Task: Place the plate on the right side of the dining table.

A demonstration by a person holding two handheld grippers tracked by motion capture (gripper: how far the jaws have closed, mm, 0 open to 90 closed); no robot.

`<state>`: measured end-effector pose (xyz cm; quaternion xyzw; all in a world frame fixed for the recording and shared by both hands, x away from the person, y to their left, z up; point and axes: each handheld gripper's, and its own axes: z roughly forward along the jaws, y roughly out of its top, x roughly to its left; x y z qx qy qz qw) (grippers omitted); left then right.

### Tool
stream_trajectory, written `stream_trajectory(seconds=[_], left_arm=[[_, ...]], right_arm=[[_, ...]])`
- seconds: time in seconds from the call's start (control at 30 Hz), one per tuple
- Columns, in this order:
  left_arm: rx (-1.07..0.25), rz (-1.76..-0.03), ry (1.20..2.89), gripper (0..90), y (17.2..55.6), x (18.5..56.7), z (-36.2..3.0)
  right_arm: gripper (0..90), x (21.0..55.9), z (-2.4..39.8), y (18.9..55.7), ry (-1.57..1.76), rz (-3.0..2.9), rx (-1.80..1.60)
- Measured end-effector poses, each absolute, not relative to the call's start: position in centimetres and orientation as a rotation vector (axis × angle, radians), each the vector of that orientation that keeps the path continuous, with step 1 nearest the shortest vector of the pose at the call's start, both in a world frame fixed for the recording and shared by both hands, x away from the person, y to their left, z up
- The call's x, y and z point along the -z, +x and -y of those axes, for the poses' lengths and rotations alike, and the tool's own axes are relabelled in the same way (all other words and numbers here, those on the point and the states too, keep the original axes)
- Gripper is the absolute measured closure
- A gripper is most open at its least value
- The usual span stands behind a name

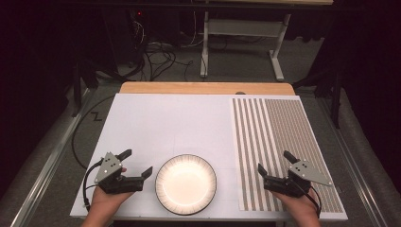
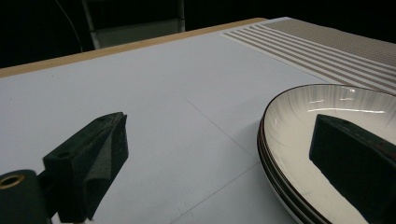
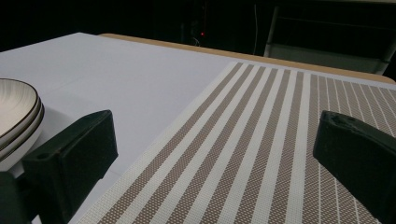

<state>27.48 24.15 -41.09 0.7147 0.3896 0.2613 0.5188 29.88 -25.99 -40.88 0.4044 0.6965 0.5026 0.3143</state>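
A small stack of white plates with dark rims [image 1: 186, 184] sits on the white table cover near the front edge, also seen as plates [image 2: 299, 140] and plates [image 3: 16, 116] in the gripper views. My left gripper [image 1: 136, 163] is held open just left of the stack, nothing between its jaws. My right gripper [image 1: 276, 163] is held open over the near end of a brown-and-white striped placemat [image 1: 279, 142], also empty. In the left gripper view one jaw overlaps the plate rim; touching or apart, I cannot tell.
The white table cover [image 1: 165, 123] spreads behind the plates. A wooden table edge [image 1: 203, 88] runs along the back. Beyond it the floor holds cables [image 1: 156, 56] and a white desk frame [image 1: 246, 33].
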Motion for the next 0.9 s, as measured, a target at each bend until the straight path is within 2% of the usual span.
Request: stream_trajectory(seconds=[0.53,0.9], left_arm=[[-0.608,-0.909,1.747,0.4,27.4,41.0,-23.9],[-0.589,-0.921,1.720,0.1,27.5,41.1,-24.1]], right_arm=[[1.5,40.0,23.7,29.5,0.999,-1.892,-1.339],[2.2,38.8,19.3,29.4,0.888,-1.963,-1.355]])
